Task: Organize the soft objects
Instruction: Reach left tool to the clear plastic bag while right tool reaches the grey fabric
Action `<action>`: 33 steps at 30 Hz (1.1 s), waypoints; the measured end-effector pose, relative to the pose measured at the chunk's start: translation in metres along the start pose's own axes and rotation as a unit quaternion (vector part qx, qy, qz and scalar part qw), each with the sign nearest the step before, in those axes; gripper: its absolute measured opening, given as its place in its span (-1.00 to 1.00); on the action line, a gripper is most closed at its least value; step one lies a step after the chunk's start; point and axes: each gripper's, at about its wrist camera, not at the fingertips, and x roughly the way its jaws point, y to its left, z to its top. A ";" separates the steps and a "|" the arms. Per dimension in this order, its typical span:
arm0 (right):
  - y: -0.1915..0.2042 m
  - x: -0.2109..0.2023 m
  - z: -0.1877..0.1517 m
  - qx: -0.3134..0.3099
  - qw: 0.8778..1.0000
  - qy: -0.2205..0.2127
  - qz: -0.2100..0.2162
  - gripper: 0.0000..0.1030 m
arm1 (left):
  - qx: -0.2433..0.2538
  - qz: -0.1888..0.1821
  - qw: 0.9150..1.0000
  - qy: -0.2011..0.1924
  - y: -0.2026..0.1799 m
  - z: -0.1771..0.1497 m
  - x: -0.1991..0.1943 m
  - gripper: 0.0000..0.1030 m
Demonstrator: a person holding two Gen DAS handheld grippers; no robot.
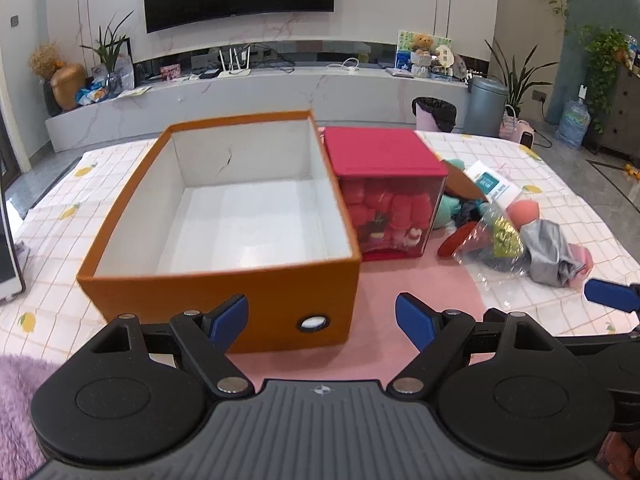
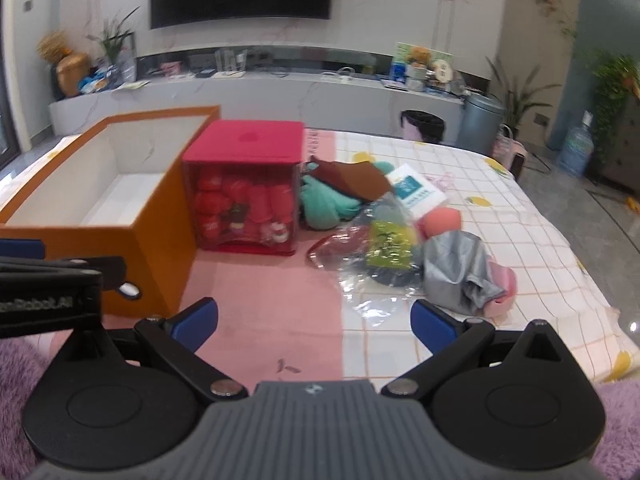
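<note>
An open orange box (image 1: 224,280) with a bare white inside stands on the table; it also shows in the right wrist view (image 2: 156,236). Beside it on the right stands a clear red-lidded box (image 1: 384,196) (image 2: 244,200) full of red soft things. Further right lies a pile of soft things: a grey cloth (image 2: 460,268), a teal plush (image 2: 324,204), a brown cloth (image 2: 352,180), a clear plastic bag (image 2: 380,256), a pink sponge (image 2: 440,220). My left gripper (image 1: 322,322) is open and empty before the orange box. My right gripper (image 2: 314,326) is open and empty, short of the pile.
The table carries a white checked cloth (image 2: 500,208) and a pink mat (image 2: 272,300). A purple fluffy fabric (image 1: 16,400) lies at the near edge. A tablet (image 1: 8,264) lies at the far left. Bins (image 1: 434,114) and a TV shelf stand beyond the table.
</note>
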 end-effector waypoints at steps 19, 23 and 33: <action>-0.100 0.049 0.066 0.036 0.993 0.040 -0.104 0.95 | 0.107 -0.049 0.993 -0.031 -0.061 0.036 0.013 0.90; -0.129 0.085 0.081 0.054 0.988 0.078 -0.123 0.95 | 0.183 -0.085 0.979 -0.020 -0.094 0.034 0.033 0.90; -0.164 0.162 0.075 0.117 0.978 0.169 -0.035 0.88 | 0.306 -0.135 0.941 -0.039 -0.164 0.013 0.092 0.89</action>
